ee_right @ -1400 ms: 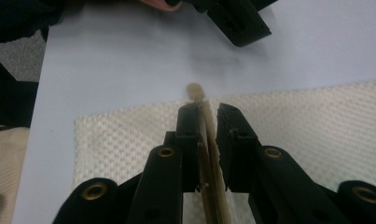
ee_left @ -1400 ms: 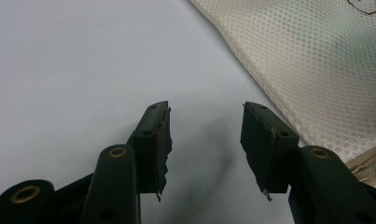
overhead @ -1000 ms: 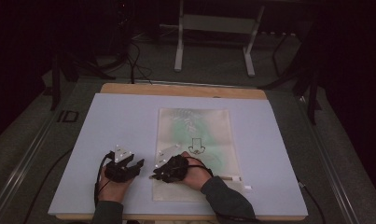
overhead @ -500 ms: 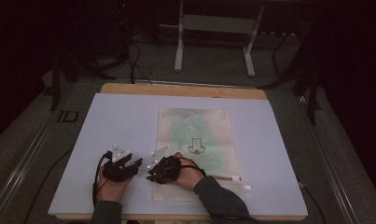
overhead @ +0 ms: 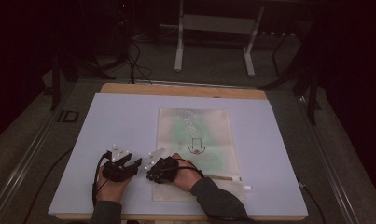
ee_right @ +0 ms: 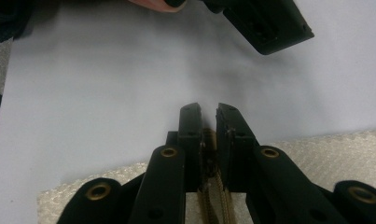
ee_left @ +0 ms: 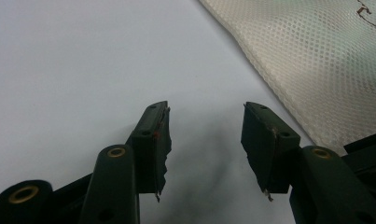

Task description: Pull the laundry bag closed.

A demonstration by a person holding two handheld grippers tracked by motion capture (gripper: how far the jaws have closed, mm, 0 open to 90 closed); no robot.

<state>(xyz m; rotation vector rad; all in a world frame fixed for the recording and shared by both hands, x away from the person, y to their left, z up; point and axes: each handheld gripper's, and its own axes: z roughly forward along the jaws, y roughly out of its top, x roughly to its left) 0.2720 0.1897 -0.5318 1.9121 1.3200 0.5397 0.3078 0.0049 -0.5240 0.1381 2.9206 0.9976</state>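
One zipper point(ee_right: 212, 196) between right gripper's point(ee_right: 209, 122) jaws.

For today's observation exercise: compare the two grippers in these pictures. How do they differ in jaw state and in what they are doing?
The left gripper has its jaws apart with nothing between them; the right gripper's jaws have just closed, nearly together, on the zipper of the mesh bag. The left gripper is over the bare white table; the right sits at the bag's near edge. Both are black, two-jawed and hand-held.
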